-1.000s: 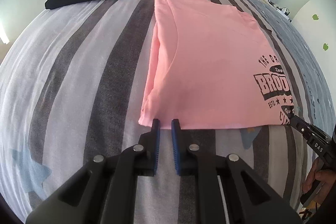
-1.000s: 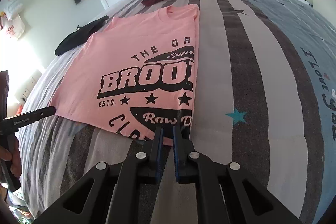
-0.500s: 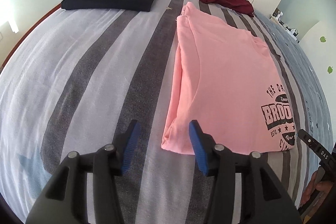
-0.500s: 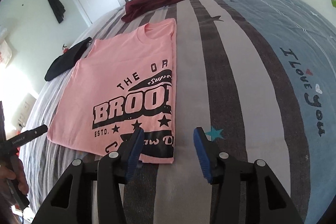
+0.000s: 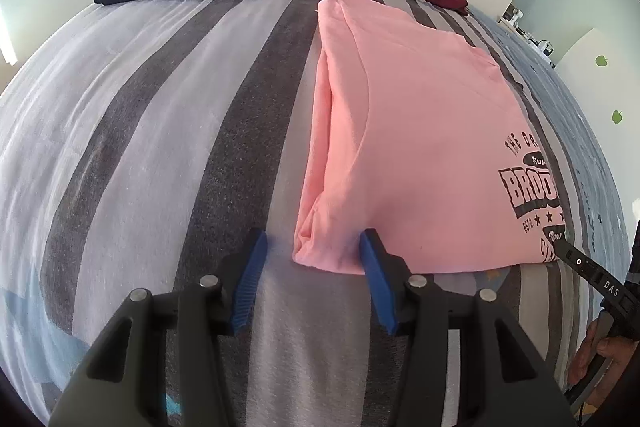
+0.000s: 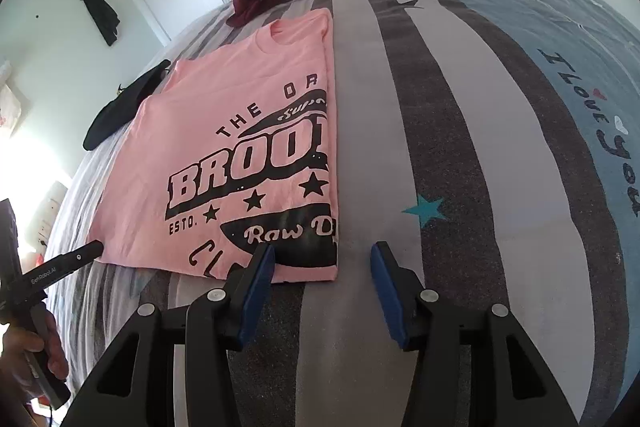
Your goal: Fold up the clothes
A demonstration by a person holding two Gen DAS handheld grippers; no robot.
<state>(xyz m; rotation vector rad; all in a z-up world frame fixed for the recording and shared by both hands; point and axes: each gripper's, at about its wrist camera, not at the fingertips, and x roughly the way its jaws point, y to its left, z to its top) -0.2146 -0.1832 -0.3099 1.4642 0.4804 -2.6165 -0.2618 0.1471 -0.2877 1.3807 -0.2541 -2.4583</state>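
Both hand-held grippers (image 5: 310,259) (image 6: 322,267) open, empty; only right view shows pink tee (image 6: 248,155) print fully.

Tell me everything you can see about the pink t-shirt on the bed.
The pink t-shirt is soft knit fabric with a black print reading THE OR, BROO, ESTO., Raw D, cut off by folds. Both sides are folded in, making a long flat rectangle, round neckline at the far end. It lies on the striped bedspread. The left hand-held gripper and right hand-held gripper, both open, straddle its near corners without pinching.
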